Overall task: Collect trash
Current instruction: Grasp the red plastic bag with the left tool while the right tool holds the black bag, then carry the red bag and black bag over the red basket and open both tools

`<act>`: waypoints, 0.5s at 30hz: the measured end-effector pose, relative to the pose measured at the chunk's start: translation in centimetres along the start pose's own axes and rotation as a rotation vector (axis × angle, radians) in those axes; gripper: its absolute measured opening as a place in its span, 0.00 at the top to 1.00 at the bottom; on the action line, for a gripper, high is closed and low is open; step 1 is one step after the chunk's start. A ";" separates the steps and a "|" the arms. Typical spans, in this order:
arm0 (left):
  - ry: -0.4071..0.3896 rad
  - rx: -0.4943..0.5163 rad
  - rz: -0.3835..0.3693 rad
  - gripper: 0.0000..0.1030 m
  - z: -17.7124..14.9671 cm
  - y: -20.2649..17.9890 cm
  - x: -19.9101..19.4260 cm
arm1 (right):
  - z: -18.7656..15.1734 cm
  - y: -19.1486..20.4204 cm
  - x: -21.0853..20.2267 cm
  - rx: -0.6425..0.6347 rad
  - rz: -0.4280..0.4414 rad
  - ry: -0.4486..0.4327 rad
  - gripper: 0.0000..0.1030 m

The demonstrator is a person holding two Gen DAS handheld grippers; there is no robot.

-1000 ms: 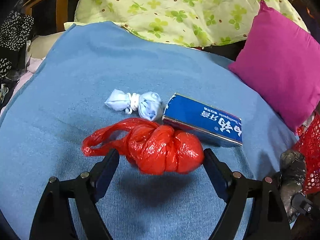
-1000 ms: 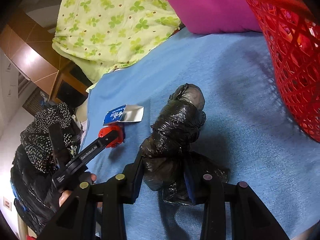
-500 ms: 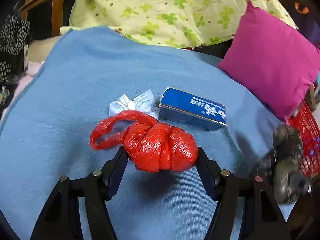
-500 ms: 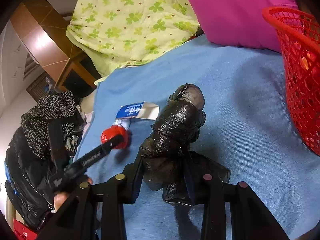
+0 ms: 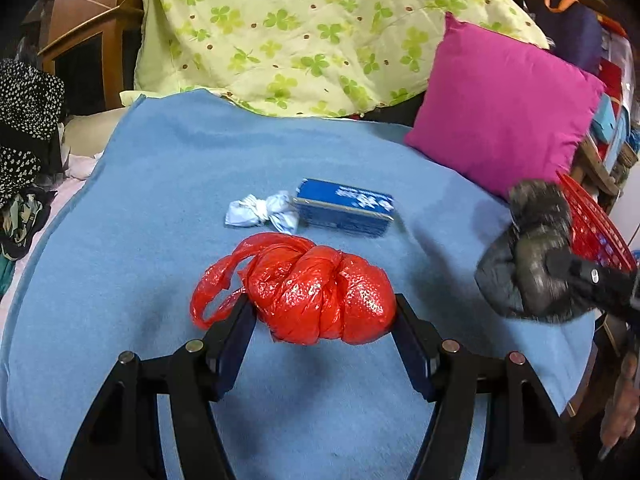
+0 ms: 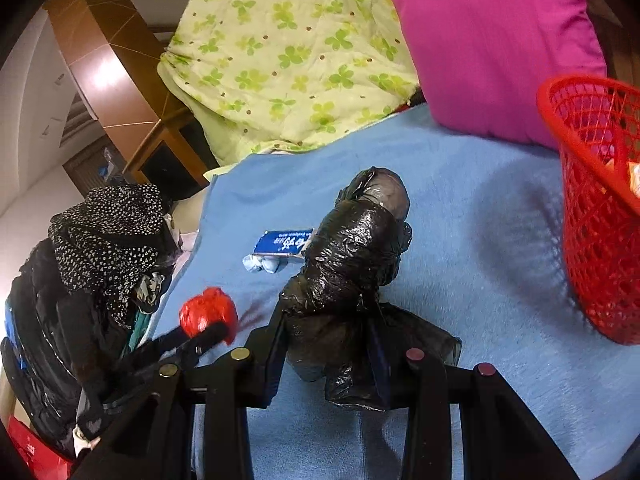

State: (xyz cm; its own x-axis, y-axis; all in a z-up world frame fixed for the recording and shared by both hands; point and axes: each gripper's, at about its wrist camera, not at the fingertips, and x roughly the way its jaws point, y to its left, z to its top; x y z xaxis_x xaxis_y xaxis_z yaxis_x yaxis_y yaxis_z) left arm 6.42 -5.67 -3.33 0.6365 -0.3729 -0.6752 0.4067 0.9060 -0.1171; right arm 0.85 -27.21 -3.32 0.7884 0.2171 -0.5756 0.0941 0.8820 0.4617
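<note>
My left gripper (image 5: pixel 325 312) is shut on a knotted red plastic bag (image 5: pixel 316 292), held just above the blue blanket (image 5: pixel 160 216); its loop handle hangs to the left. My right gripper (image 6: pixel 328 344) is shut on a bundled black plastic bag (image 6: pixel 352 256), which sticks up and away from the fingers. The black bag (image 5: pixel 528 256) shows blurred at the right of the left wrist view, the red bag (image 6: pixel 208 312) at lower left of the right wrist view. A blue toothpaste box (image 5: pixel 346 208) and a knotted pale blue bag (image 5: pixel 262 214) lie on the blanket. A red mesh basket (image 6: pixel 596 216) stands at the right.
A magenta cushion (image 5: pixel 504 108) leans at the blanket's back right, beside the basket rim (image 5: pixel 592 220). A green clover-print quilt (image 5: pixel 304 32) is heaped behind. Dark spotted clothing (image 6: pixel 108 236) is piled off the blanket's left edge, near a wooden cabinet (image 5: pixel 84 44).
The left gripper closed onto the red bag and lifted it off the blanket, away from the box. The right gripper rose with the black bag; the basket now sits lower in its view.
</note>
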 end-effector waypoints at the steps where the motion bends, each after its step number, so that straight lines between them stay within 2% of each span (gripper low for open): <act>1: -0.003 0.007 0.003 0.33 -0.2 -0.3 -0.2 | 0.0 0.0 -0.1 -0.002 0.000 -0.003 0.62; 8: -0.049 0.084 0.064 0.33 -1.0 -3.4 -2.0 | 0.4 -0.1 -1.4 -0.022 0.010 -0.032 0.62; 10: -0.044 0.096 0.096 0.33 -0.9 -4.2 -2.1 | 0.5 -0.3 -1.8 -0.028 0.004 -0.041 0.62; 13: -0.032 0.081 0.106 0.33 -0.8 -4.8 -2.2 | 0.7 -0.7 -2.3 -0.025 0.004 -0.052 0.62; 15: -0.028 0.090 0.144 0.33 -0.5 -5.3 -2.2 | 0.8 -1.0 -2.6 -0.018 0.006 -0.058 0.62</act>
State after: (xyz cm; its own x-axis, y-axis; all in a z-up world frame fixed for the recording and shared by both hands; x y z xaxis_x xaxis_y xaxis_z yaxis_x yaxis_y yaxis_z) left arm 2.57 -9.57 -1.58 0.7102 -0.2471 -0.6592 0.3663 0.9294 0.0462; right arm -0.85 -29.00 -1.76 0.8226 0.1984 -0.5329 0.0787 0.8884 0.4522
